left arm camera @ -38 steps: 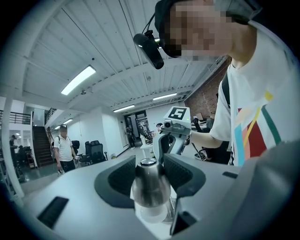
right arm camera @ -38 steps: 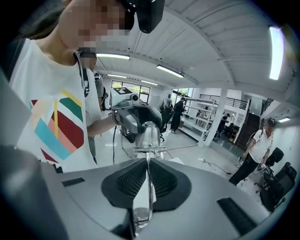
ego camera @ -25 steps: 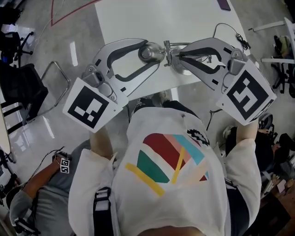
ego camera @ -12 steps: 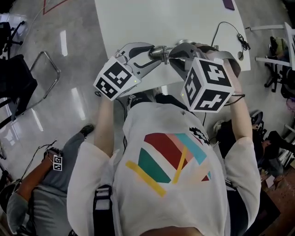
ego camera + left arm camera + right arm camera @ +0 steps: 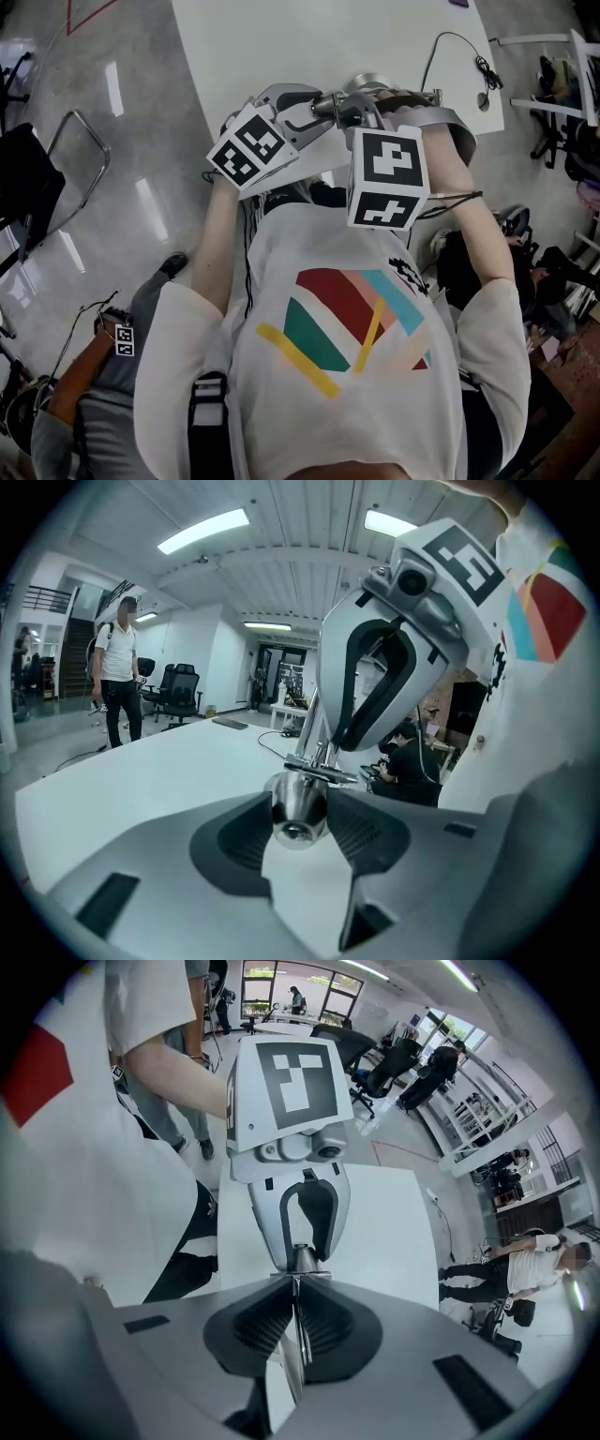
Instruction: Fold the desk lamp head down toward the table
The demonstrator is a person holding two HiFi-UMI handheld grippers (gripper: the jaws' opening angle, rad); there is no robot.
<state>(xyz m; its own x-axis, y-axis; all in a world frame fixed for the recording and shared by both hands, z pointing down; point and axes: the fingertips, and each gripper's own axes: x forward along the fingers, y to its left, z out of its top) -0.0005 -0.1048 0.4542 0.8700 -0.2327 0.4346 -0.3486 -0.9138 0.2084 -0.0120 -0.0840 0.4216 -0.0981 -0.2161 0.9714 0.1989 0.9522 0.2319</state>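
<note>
The desk lamp is silver metal and stands at the near edge of the white table [image 5: 281, 37]. Its cone-shaped head [image 5: 324, 105] [image 5: 298, 806] sits between the pads of my left gripper [image 5: 317, 109] [image 5: 300, 832], which is shut on it from the left. My right gripper [image 5: 360, 118] [image 5: 296, 1330] points steeply down, shut on the lamp's thin metal arm [image 5: 299, 1354] just right of the head. The two grippers face each other closely. The lamp's base is mostly hidden behind the right gripper.
A black cable [image 5: 448, 45] with a switch runs across the table's right side. A dark phone [image 5: 230, 724] lies farther out on the table. A chair [image 5: 56, 178] stands left, and a person [image 5: 84, 375] sits on the floor. Another person [image 5: 117, 672] stands beyond the table.
Both grippers dropped lower and drew closer together, taking the lamp head and arm with them. The right gripper tipped to point down, so its marker cube now faces up.
</note>
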